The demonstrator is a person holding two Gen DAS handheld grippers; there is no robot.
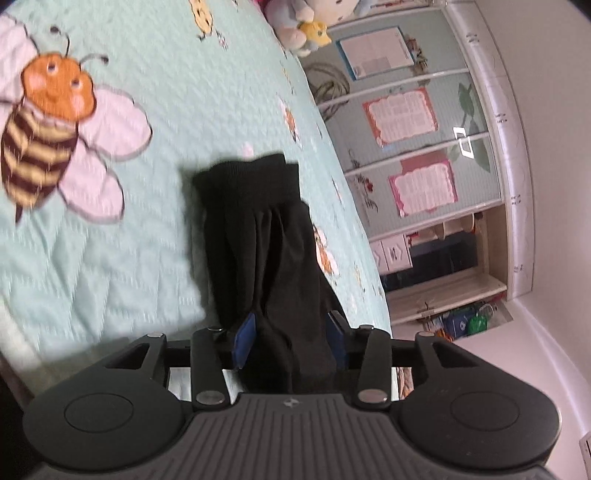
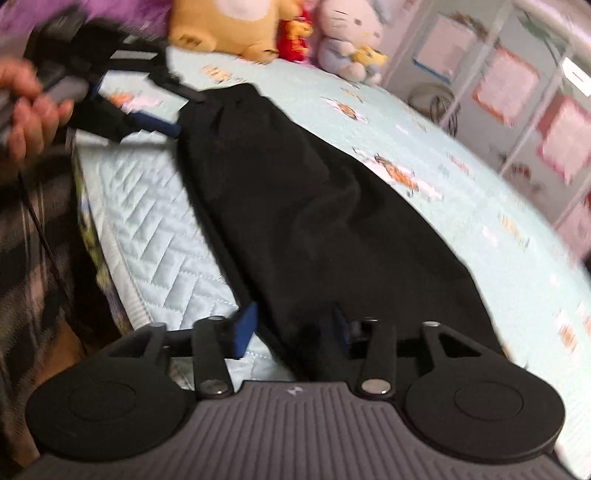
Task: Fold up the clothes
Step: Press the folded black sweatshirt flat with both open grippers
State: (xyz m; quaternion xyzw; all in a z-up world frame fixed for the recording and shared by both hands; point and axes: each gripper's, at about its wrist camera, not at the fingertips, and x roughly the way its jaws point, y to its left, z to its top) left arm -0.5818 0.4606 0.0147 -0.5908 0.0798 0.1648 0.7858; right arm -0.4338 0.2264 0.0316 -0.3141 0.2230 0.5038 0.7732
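Black trousers (image 2: 325,206) lie lengthwise on the bed (image 1: 110,258), centre frame in both views. Left hand-held gripper (image 1: 291,332) stands part open, fabric between its blue pads, seemingly unclamped. Right hand-held gripper (image 2: 291,325) likewise, loose astride the opposite end. Judgement: confirm both ends sit flat and aligned, smooth the gathers near the waistband (image 1: 251,173), then regrip squarely before folding.

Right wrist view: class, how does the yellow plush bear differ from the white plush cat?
The yellow plush bear is tan-gold and cut off by the top edge, its face hidden; the white plush cat shows its face. The bear sits left of the red toy, the cat right. Both sit at the far edge of the quilt.
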